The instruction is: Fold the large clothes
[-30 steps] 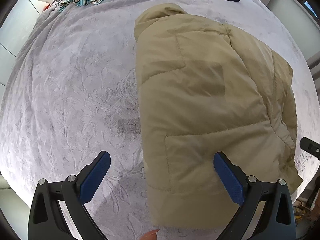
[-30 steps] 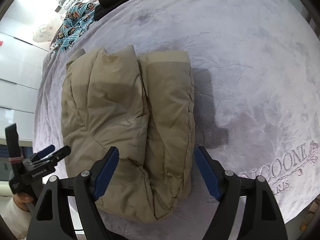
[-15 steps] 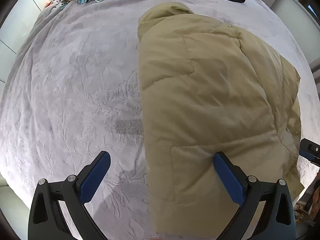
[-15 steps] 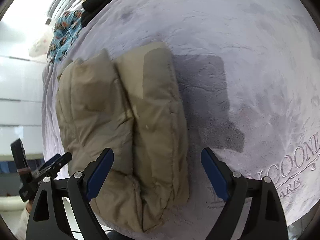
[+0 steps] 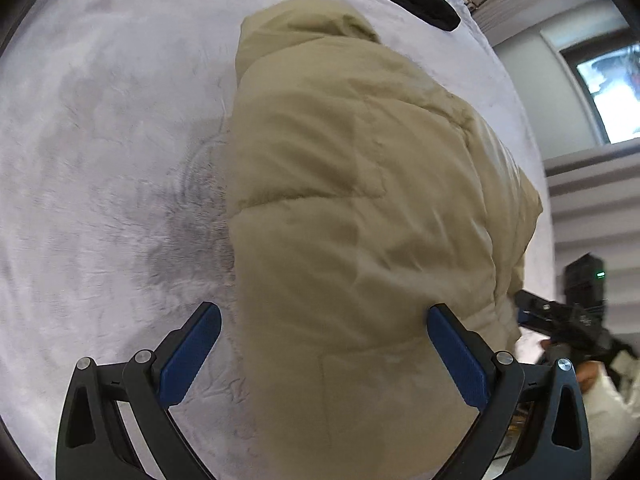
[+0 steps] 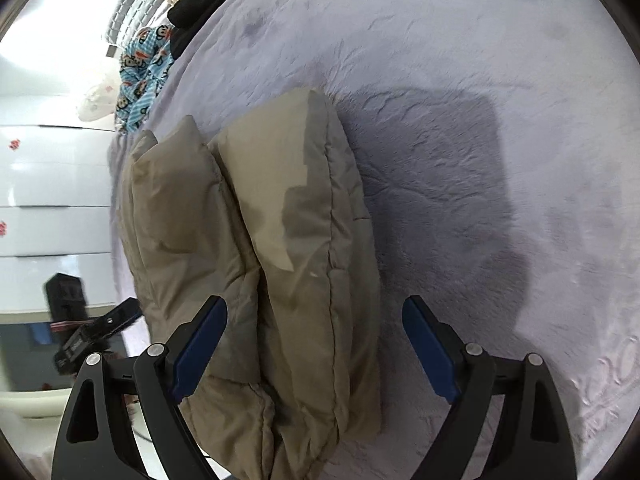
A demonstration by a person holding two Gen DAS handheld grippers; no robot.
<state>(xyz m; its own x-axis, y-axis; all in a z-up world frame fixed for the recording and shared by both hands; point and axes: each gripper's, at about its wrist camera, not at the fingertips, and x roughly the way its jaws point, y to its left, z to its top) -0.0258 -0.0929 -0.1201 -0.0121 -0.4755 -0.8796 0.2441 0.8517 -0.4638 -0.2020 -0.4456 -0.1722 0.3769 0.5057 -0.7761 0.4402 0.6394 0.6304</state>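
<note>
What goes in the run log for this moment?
beige padded jacket: folded on grey blanket | left gripper: open | right gripper: open, nothing gripped

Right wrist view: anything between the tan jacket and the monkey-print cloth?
Nothing: only bare grey blanket lies between the tan jacket and the monkey-print cloth in the right wrist view.

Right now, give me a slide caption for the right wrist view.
Open right gripper above the near end of a folded tan puffer jacket on a pale lavender plush blanket.
</note>
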